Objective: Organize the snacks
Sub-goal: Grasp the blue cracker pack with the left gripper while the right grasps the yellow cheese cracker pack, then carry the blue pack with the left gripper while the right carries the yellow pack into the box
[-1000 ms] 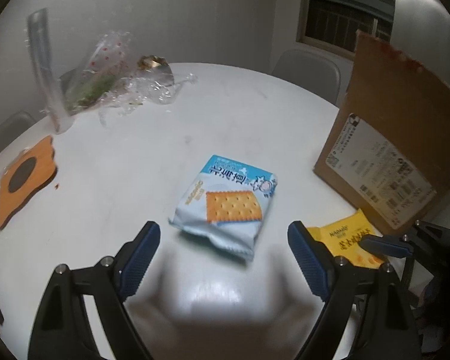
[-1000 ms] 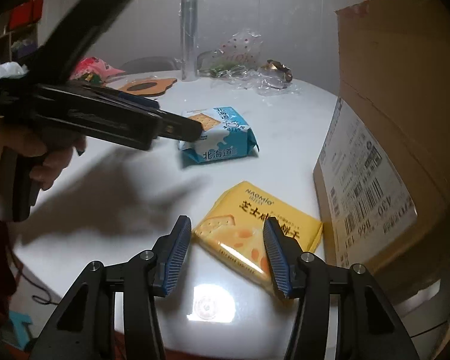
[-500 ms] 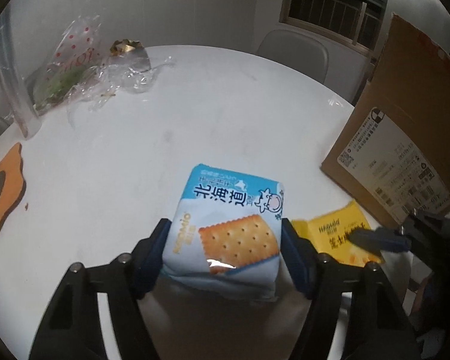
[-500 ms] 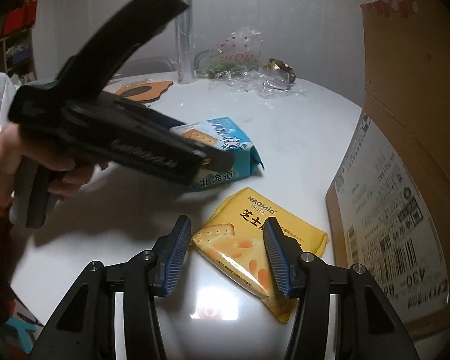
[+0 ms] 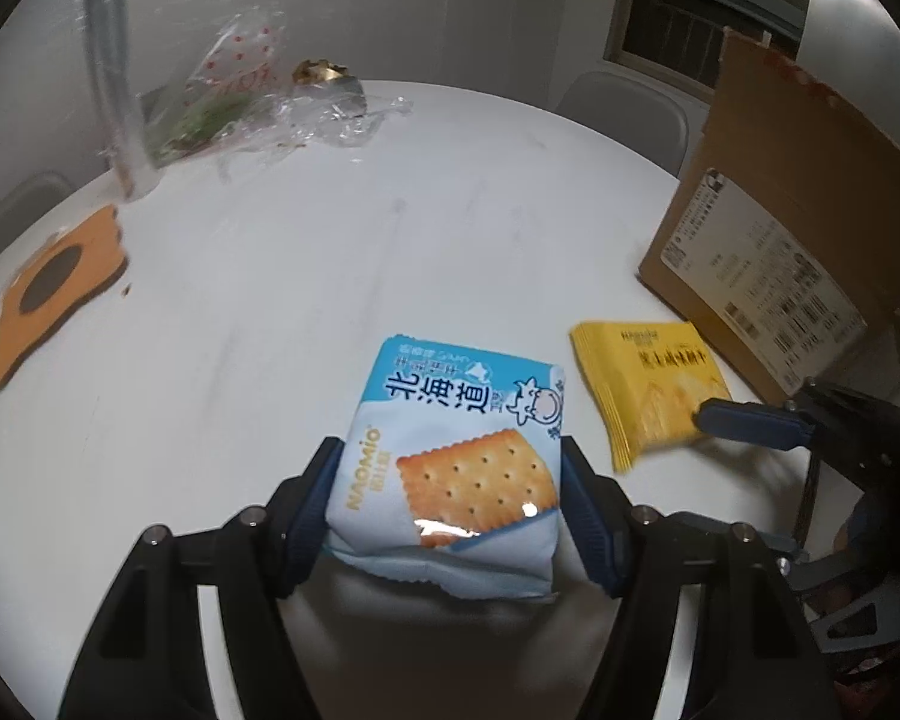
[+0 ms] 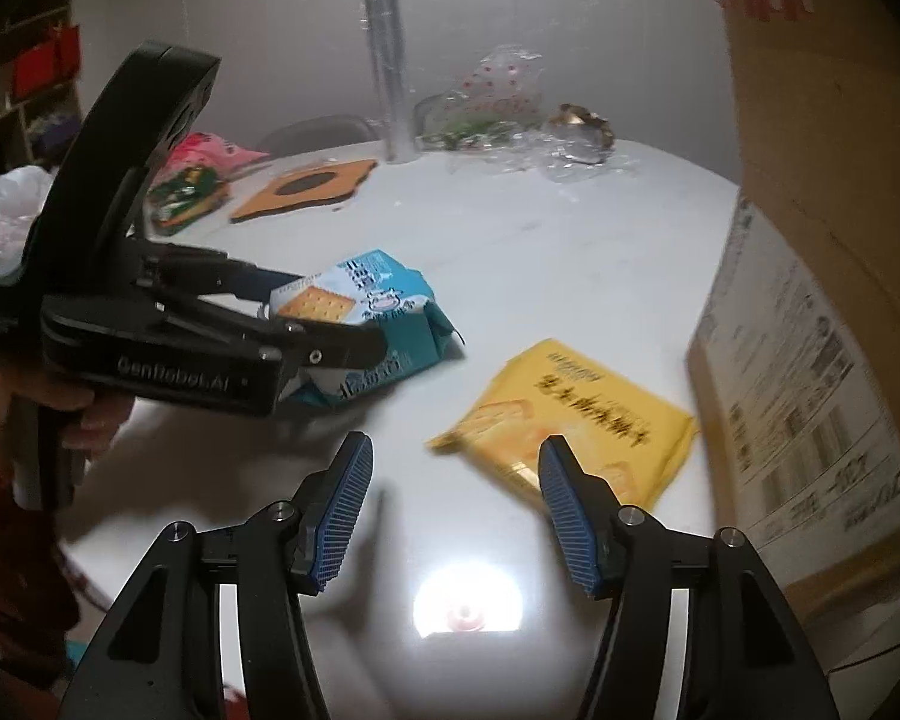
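One round white table [image 5: 342, 252], dim room

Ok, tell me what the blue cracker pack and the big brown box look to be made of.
Blue cracker pack: probably thin glossy plastic film; it shows a bright glare spot and crinkled, puffy ends. Brown box: likely matte corrugated cardboard, with a raw torn top edge and a white paper shipping label.

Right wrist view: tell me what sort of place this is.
Probably a home dining area: a round white table with a grey chair pushed up to it, an opened brown cardboard shipping box, and cluttered shelves along the wall.
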A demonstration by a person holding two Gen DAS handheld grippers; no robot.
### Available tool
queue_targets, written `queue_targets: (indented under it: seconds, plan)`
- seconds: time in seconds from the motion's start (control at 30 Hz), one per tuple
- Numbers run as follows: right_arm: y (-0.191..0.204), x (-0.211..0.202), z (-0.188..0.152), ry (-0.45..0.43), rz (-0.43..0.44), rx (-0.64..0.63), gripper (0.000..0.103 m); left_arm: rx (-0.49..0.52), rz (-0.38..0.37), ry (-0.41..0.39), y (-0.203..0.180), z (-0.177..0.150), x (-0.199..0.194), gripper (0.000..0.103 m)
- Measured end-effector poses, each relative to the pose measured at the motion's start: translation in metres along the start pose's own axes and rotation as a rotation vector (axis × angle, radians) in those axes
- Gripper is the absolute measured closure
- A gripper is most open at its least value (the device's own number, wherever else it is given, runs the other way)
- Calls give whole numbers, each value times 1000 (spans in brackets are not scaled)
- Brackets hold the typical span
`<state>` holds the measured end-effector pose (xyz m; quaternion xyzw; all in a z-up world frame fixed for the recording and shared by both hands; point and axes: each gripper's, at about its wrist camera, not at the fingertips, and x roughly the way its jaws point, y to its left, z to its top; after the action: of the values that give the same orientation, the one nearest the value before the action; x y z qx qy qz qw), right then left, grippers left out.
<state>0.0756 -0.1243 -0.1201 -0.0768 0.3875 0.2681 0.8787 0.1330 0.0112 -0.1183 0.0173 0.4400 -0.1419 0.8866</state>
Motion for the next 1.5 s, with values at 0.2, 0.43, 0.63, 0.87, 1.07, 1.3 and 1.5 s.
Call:
queue_targets:
  seconds: [0.2, 0.43, 0.63, 0.87, 1.07, 1.3, 1.5]
  plan:
    - [-3, -6, -3, -35, -149, -2, 49, -33, 13, -27, 2, -9, -8, 37]
    - [-5, -3, -15, -40, -208, 8, 44, -30, 20, -40, 0, -10, -8, 37]
    - [5, 5, -18, -10, -32, 39, 47, -45, 8, -44, 5, -11, -10, 37]
    - [5, 8, 11, -50, -119, -84, 34, -62, 28, -57, 11, -9, -8, 37]
    - [-4, 42, 34, 41, -129, -169, 23, -104, 40, -67, 23, -7, -9, 38]
    - [-24, 69, 40, 148, -54, -130, 24, -135, 47, -78, 30, -8, -10, 38]
    - [-22, 66, 40, 148, -49, -118, 35, -140, 64, -99, 26, -9, -20, 38]
